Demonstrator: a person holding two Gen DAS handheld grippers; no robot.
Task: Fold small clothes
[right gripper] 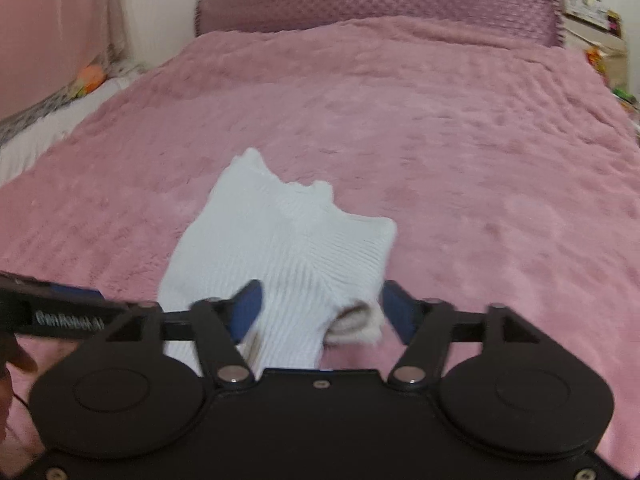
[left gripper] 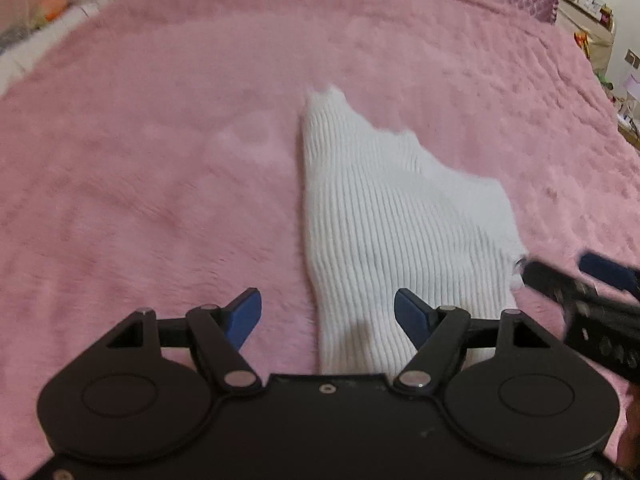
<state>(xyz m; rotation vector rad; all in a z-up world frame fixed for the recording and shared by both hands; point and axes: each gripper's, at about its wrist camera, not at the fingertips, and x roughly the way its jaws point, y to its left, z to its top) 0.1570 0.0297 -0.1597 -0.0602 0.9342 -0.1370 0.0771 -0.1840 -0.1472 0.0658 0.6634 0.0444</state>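
A small white ribbed knit garment [left gripper: 380, 208] lies flat on the pink fluffy blanket [left gripper: 140, 160], its narrow end pointing away from me. My left gripper [left gripper: 327, 312] hovers open over the garment's near left edge, with nothing pinched. My right gripper [left gripper: 568, 272] enters at the right by the garment's near right corner. In the right wrist view the garment [right gripper: 280, 232] spreads ahead, and its near rolled end [right gripper: 356, 320] lies between the wide-apart pads of the right gripper [right gripper: 322, 304], which do not press on it. One of the left gripper's fingers [right gripper: 72, 294] reaches in from the left.
The blanket [right gripper: 480, 140] covers a bed with a quilted mauve headboard [right gripper: 376, 0]. White bedding and an orange soft toy [right gripper: 92, 76] lie along the left side. A cluttered shelf [right gripper: 600, 20] stands at the far right.
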